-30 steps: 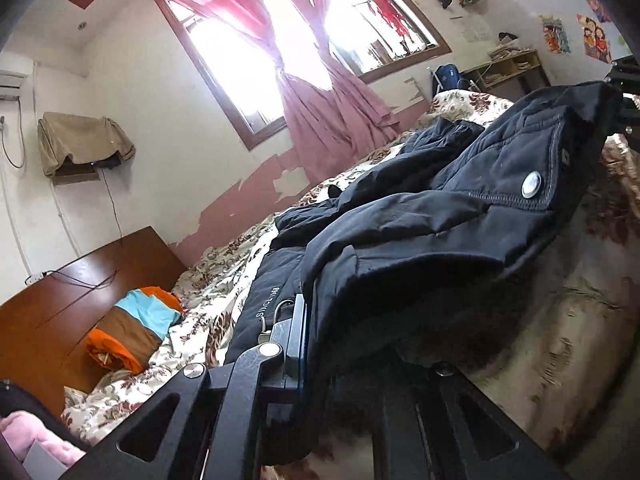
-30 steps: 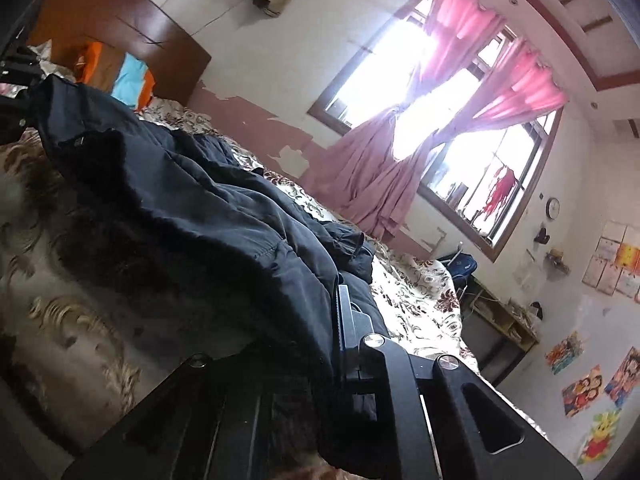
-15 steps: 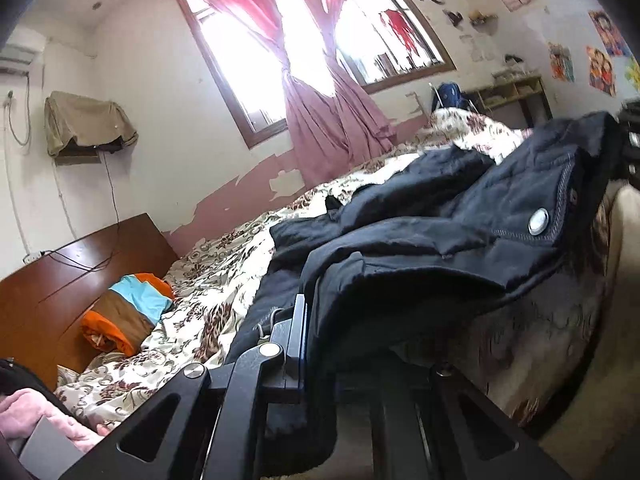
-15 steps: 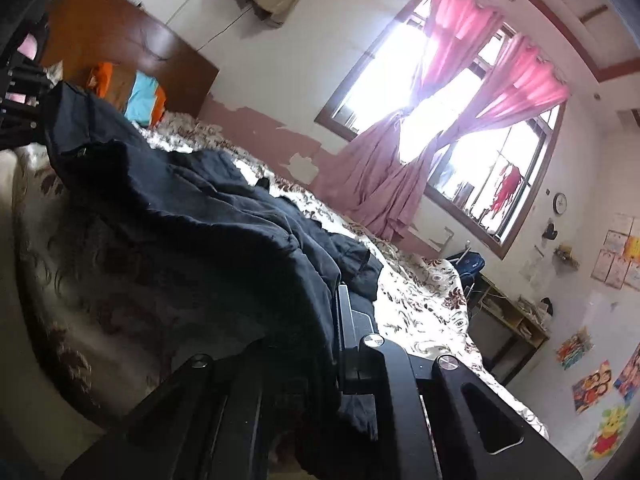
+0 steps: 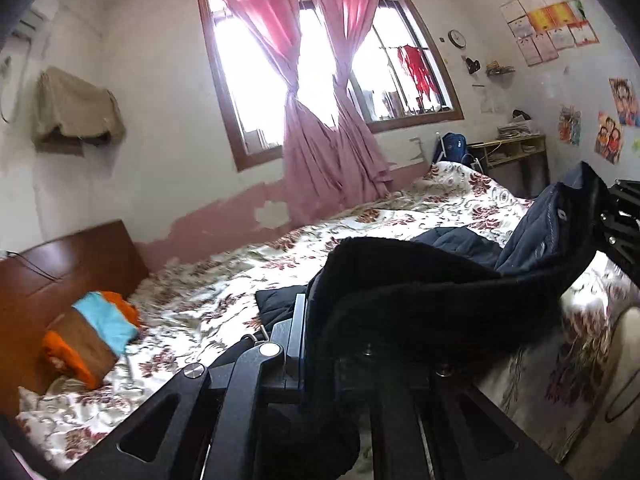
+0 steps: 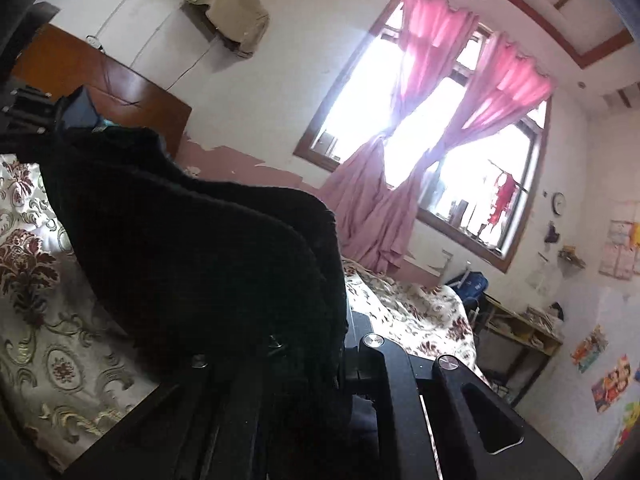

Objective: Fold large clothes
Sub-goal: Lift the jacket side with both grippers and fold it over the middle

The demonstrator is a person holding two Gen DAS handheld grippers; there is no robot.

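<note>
- Now the dark jacket [image 5: 420, 280] is up off the floral bedspread [image 5: 224, 304]: a second ago most of it lay heaped on the bed with its snap button showing, and here its near edge is lifted into a taut span between the two tools.
- The left gripper [image 5: 316, 344] is clamped on one end of that edge; cloth fills the gap between its jaws and spills over the front.
- The right gripper [image 6: 340, 344] is likewise closed on the other end, and the fabric hangs in front of its lens so thickly that it blocks much of the bed.
- From the left wrist view, the right gripper shows at the far right edge, with the jacket's blue lining turned outward beside it.
- Part of the garment trails on the bedspread beyond the raised fold, so it is not fully airborne.
- I judge this to be the carry-over stage of a fold: the lifted edge looks ready to be laid across the part that rests on the bed.
- The striped folded cloth [image 5: 92, 340] by the wooden headboard [image 5: 68, 272] lies well apart, out of the way.
</note>
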